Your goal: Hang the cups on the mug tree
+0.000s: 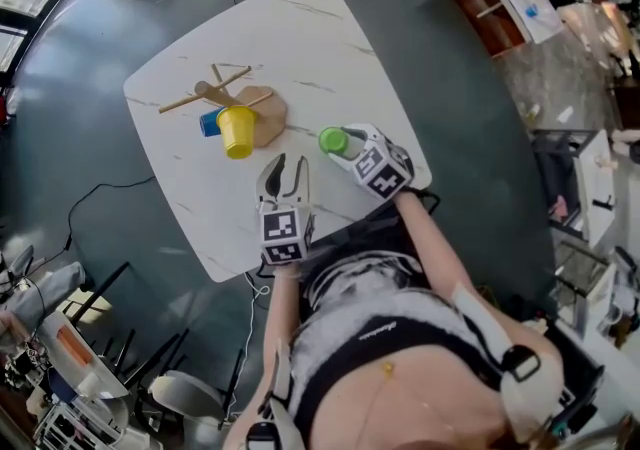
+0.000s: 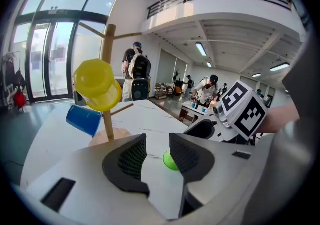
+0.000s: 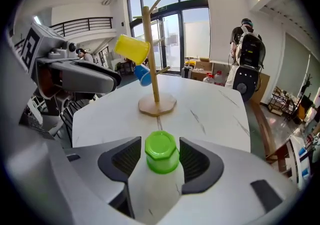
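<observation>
The right gripper (image 3: 160, 148) stands spread around an upturned green cup (image 3: 161, 153) at the lower centre of its view, while the left gripper (image 2: 157, 143) gapes empty.

Green cup (image 2: 169, 161): mostly hidden behind one jaw of the left gripper (image 2: 158, 140) in its own view. Head view — blue cup (image 1: 209, 123) half covered by yellow cup (image 1: 237, 130), mug tree (image 1: 215, 93) base partly covered too. Background people (image 2: 136, 66) too small to make out.

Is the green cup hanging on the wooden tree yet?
No, the green cup stands upside down on the table, between the open jaws of the right gripper, away from the mug tree.
</observation>
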The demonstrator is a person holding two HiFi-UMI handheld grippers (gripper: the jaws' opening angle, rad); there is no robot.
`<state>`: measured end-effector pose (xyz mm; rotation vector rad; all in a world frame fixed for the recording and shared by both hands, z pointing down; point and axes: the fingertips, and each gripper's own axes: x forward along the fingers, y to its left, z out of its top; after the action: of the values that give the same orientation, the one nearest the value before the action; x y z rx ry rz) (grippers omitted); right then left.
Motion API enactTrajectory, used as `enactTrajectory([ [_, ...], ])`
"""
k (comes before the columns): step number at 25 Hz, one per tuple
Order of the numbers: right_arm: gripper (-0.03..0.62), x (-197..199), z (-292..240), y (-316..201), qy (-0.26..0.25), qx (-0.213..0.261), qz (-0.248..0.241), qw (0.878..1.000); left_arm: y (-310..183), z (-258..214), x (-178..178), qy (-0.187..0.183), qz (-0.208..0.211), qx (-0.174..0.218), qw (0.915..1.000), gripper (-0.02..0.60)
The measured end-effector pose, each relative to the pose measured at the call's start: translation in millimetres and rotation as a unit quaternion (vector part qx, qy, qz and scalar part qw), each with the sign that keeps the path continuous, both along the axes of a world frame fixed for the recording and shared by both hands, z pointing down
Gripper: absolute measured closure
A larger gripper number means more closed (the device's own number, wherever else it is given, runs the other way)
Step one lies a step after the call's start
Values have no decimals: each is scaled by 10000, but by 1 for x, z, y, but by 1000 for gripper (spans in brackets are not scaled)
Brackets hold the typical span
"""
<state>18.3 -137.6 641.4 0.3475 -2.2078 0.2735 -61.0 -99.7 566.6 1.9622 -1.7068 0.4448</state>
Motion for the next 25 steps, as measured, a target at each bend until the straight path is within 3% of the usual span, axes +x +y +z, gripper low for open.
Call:
enactTrajectory([
  [8, 370, -4, 15, 1, 185, -51, -218, 9996, 1, 4, -4, 3, -87, -91, 9999, 433],
  [25, 372, -24, -26, -5, -343, 243, -296, 9987, 13, -3, -4, 6, -14, -17, 10000, 433],
])
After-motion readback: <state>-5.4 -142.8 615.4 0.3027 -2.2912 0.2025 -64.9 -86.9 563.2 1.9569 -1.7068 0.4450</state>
